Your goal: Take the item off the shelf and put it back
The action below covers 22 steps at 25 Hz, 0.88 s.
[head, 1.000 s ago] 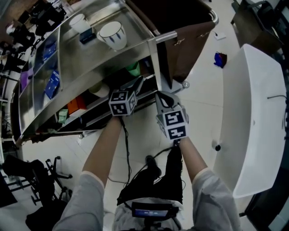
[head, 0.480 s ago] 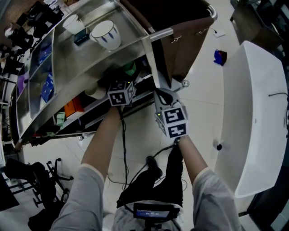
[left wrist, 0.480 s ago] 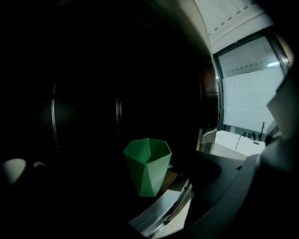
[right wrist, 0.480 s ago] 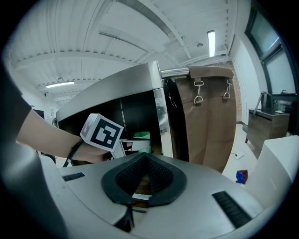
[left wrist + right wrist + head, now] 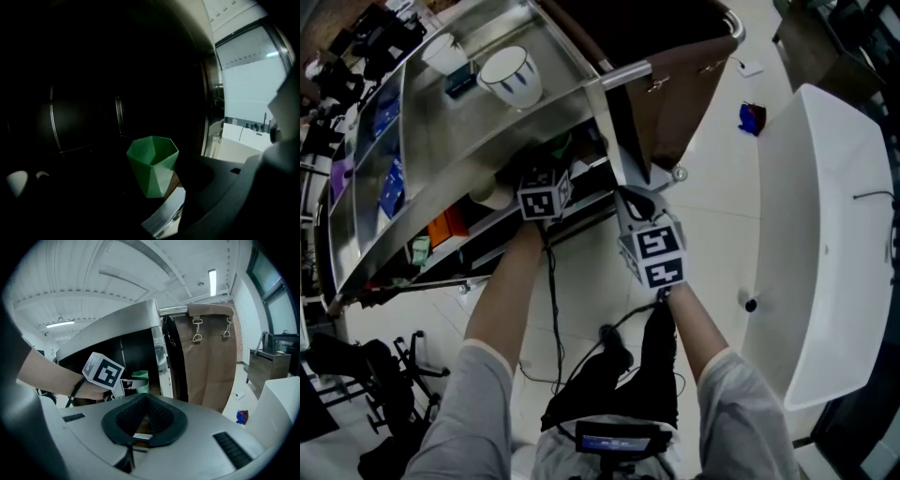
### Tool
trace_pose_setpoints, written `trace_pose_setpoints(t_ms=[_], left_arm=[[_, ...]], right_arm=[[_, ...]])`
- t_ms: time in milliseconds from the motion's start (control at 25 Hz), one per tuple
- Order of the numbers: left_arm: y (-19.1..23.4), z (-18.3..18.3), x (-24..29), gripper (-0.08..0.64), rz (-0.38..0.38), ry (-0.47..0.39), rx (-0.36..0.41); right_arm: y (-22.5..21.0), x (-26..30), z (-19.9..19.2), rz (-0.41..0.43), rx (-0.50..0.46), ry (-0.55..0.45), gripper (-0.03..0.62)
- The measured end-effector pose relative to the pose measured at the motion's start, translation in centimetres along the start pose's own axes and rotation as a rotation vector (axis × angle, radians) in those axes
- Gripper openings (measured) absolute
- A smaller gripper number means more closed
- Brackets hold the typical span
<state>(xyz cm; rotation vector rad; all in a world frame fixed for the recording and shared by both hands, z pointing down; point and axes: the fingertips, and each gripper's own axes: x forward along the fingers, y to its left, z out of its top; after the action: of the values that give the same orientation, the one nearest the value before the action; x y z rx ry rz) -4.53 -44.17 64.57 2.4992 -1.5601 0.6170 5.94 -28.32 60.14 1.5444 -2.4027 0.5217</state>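
A green faceted cup stands upright in the dark lower bay of a steel shelf unit. My left gripper reaches in under the steel top and its jaws have just been closing. They now sit against the cup's sides. Its right finger touches the cup's right edge, and the left finger is lost in the dark. In the right gripper view the cup shows between the left gripper's fingers. My right gripper hangs outside the shelf's right post, shut and empty.
On the steel top stand a white bowl with blue stripes and a white cup. A brown bag hangs right of the post. A white tub is at the right. Orange boxes and a pale bowl share the lower shelf.
My left gripper has pushed further in under the steel top, toward the green cup. The right gripper has stayed where it was.
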Motion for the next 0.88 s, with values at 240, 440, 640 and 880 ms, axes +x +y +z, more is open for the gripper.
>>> trace_pose_setpoints(t_ms=[240, 440, 640, 880], left_arm=[[0.3, 0.5, -1.0, 0.311, 0.005, -0.01, -0.005], [-0.6, 1.1, -3.1, 0.311, -0.016, -0.01, -0.018], [-1.2, 1.3, -7.1, 0.311, -0.017, -0.009, -0.041], [-1.9, 1.9, -14.2, 0.311, -0.023, 0.02, -0.075]], right_arm=[[0.3, 0.2, 0.2, 0.007, -0.009, 0.008, 0.009], [1.2, -0.3, 0.5, 0.016, -0.014, 0.022, 0.009], [2.4, -2.2, 1.5, 0.021, -0.028, 0.046, 0.009], [4.4, -5.4, 2.1, 0.025, -0.056, 0.083, 0.009]])
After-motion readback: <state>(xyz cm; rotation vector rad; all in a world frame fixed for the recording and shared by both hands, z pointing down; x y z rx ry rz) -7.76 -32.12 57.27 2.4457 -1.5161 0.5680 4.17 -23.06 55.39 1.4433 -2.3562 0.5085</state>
